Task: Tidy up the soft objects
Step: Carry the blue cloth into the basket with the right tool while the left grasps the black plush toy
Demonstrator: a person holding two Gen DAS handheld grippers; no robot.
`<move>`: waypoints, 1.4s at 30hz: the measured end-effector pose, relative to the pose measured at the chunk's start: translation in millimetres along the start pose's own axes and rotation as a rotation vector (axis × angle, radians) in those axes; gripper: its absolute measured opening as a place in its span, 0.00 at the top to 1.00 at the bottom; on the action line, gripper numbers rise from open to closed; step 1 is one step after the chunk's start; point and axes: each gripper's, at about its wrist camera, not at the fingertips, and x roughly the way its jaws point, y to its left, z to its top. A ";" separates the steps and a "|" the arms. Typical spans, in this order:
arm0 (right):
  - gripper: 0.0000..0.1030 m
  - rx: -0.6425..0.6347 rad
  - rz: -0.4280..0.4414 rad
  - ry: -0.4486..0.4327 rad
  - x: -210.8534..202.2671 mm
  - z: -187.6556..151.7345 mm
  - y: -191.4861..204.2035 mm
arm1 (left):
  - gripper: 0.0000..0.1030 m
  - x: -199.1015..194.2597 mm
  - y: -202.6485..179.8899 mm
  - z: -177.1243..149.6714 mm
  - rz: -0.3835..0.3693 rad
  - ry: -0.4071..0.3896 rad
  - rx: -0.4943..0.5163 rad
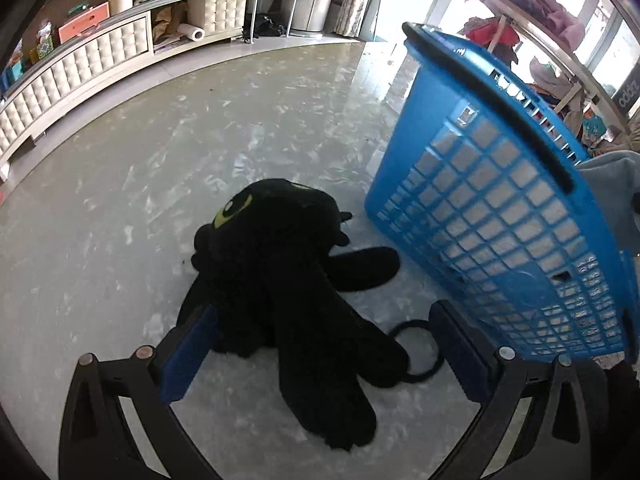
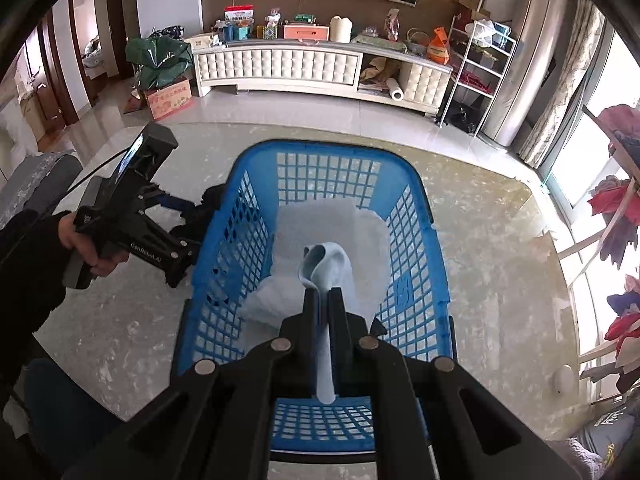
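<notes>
Living-room floor [image 1: 120,184], pale marbled tile; long white tufted TV cabinet [image 2: 280,68] along the far wall, drying rack with clothes at the window side.

Blue plastic laundry basket [image 2: 416,184] is stood on the floor, upright. Inside it: a white fluffy item [image 2: 360,236] is laid on the bottom, nothing else made out. Lattice walls are see-through, so the rest of the bottom is read as bare.

Right gripper [image 2: 323,294]: fingers are pressed together on a light blue cloth [image 2: 332,264], probably a sock or small towel. It is held over the basket's interior, with its free end looped forward above the white item. Judged step: drop-off of the cloth, not yet released. The next move calls for the fingers to be parted over the middle, clear of the rim, so that the cloth falls inside.

Left gripper [image 1: 320,340]: fingers are spread wide and pointed steeply down, set either side of a black plush dragon toy [image 1: 280,272] with green eyes, lying on the floor just beside the basket's outer wall. Pads are not seen pressing on it, so no grip yet. Judged step: approach for pickup. Descent and closure on the plush body are needed next.

A black hair tie [image 1: 420,352] is lying on the floor at the toy's side, near the right finger; it could be caught by accident.
</notes>
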 end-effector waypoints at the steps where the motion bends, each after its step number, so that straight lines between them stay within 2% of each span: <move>1: 0.96 0.000 0.002 0.005 2.4 -1.3 0.3 | 0.11 1.6 0.3 1.3 0.002 0.002 0.007; 5: 0.96 -0.004 0.006 0.023 9.4 -5.9 1.9 | 0.28 16.5 3.0 7.5 0.029 0.029 0.033; 6: 0.96 -0.001 0.008 0.025 9.3 -6.5 1.2 | 0.30 18.1 3.8 7.5 0.036 0.029 0.032; 11: 0.96 0.018 0.017 0.036 10.3 -10.0 -2.8 | 0.51 15.4 1.1 8.1 0.066 0.005 0.038; 13: 0.96 0.022 0.018 0.040 10.1 -11.0 -3.8 | 0.54 12.6 -2.6 5.3 0.075 0.005 0.049; 16: 0.96 0.024 0.020 0.047 9.1 -10.2 -4.3 | 0.55 7.4 -12.3 0.6 0.099 0.008 0.091; 20: 0.96 0.025 0.032 0.057 8.4 -8.5 -4.8 | 0.55 -8.6 -17.8 -3.0 0.098 -0.019 0.074; 28: 0.95 0.038 0.034 0.127 31.8 -14.9 -8.1 | 0.55 -69.5 -37.0 -8.3 0.111 -0.085 0.041; 37: 0.95 0.040 0.058 0.170 39.5 -21.3 -2.5 | 0.55 -131.7 -70.8 -18.8 0.078 -0.148 0.055; 39: 0.91 0.035 0.055 0.166 37.5 -22.4 -0.2 | 0.55 -143.5 -79.1 -18.7 0.070 -0.159 0.068; 41: 0.77 0.032 0.046 0.157 34.3 -23.7 -0.8 | 0.55 -152.1 -87.2 -19.4 0.063 -0.166 0.077; 42: 0.73 0.031 0.048 0.153 33.6 -24.5 -3.1 | 0.55 -155.5 -90.6 -17.3 0.063 -0.168 0.081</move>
